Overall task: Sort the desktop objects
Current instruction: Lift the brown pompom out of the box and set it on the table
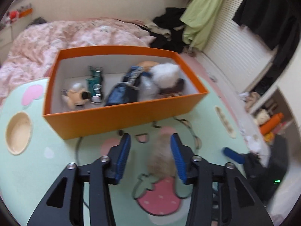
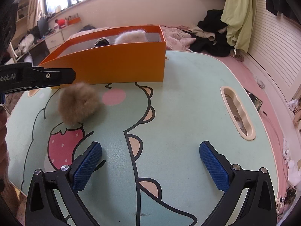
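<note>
A brown fluffy pompom (image 1: 161, 156) (image 2: 79, 105) lies on the mint cartoon table (image 2: 188, 94), over a printed strawberry. My left gripper (image 1: 150, 137) straddles it with the jaws partly apart; a gap shows beside the left pad, and the pads do not press on it. Behind stands the orange box (image 1: 120, 113) (image 2: 112, 62), holding a small plush toy (image 1: 75, 96), a teal item (image 1: 96, 84), a denim pouch (image 1: 122, 92) and a white fluffy thing (image 1: 165, 75). My right gripper (image 2: 150, 145) hovers open over the table's near side with nothing between its fingers.
The table has a round cup recess (image 1: 17, 133) at the left and a handle slot (image 2: 238, 113) at the right. A bed with pink bedding (image 1: 56, 35) lies behind the box, with dark clothes (image 2: 212, 30) and a green cloth (image 2: 239, 15) beside a white wall.
</note>
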The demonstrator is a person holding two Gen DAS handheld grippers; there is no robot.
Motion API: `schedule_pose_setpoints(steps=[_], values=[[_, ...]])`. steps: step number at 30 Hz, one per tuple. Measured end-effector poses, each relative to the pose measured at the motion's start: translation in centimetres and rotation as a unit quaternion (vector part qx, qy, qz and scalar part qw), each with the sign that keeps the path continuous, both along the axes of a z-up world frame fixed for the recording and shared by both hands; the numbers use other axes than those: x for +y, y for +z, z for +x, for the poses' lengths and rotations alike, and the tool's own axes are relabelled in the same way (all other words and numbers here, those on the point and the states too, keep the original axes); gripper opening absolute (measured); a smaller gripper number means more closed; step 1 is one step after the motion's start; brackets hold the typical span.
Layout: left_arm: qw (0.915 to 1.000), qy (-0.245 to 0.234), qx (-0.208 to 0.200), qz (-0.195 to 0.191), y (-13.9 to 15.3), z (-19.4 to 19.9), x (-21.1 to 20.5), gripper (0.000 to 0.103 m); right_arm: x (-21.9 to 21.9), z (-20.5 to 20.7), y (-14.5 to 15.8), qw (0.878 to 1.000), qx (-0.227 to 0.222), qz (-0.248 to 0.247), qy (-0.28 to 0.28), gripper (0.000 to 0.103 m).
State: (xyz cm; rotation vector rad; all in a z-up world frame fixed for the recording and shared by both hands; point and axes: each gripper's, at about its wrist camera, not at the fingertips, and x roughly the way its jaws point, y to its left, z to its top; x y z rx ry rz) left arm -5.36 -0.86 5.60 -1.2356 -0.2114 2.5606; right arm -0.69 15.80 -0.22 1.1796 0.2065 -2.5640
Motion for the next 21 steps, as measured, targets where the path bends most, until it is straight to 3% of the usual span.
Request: schedule_pose_setpoints(steps=[2, 3, 5, 9, 11, 14, 16, 17, 21], values=[[0.9993, 0.024, 0.023, -0.015, 0.4, 1.1, -0.8, 0.059, 0.0, 0.0, -0.1, 1.0, 0.0, 0.0, 0.0, 0.103], [0.9989, 0.033, 0.031, -0.015, 0.6, 1.9, -1.3, 0.071, 0.0, 0.0, 0.0, 1.0, 0.0, 0.0, 0.0, 0.103], [0.9982, 0.044, 0.038, -0.01, 0.4, 3.7, -2.2, 0.082, 0.0, 0.0, -0.1, 1.0, 0.0, 0.0, 0.0, 0.103], [0.9991, 0.036, 0.02, -0.009, -1.8, 6.6, -2.3, 0.082, -0.1, 0.0, 0.0, 1.0, 0.0, 0.0, 0.0, 0.103], [0.9989, 0.03, 0.01, -0.034, -3.1, 7.3, -1.5, 0.082, -0.1, 0.0, 0.0, 1.0, 0.0, 0.0, 0.001, 0.103], [0.9951, 0.03, 0.026, -0.091, -3.9, 7.8, 0.7, 0.084, -0.3, 0.0, -0.2, 1.0, 0.001, 0.0, -0.001, 0.103], [0.9909, 0.03, 0.028, -0.128, -4.4, 7.6, 1.8, 0.09, -0.5, 0.1, -0.7, 1.0, 0.001, 0.0, -0.003, 0.103], [0.9902, 0.029, 0.025, -0.134, -4.6, 7.4, 2.1, 0.103, -0.5, 0.0, -0.8, 1.0, 0.0, -0.001, -0.005, 0.103], [0.991, 0.028, 0.025, -0.129, -4.7, 7.4, 1.9, 0.103, 0.4, 0.2, -0.3, 1.0, -0.003, -0.02, -0.003, 0.103]])
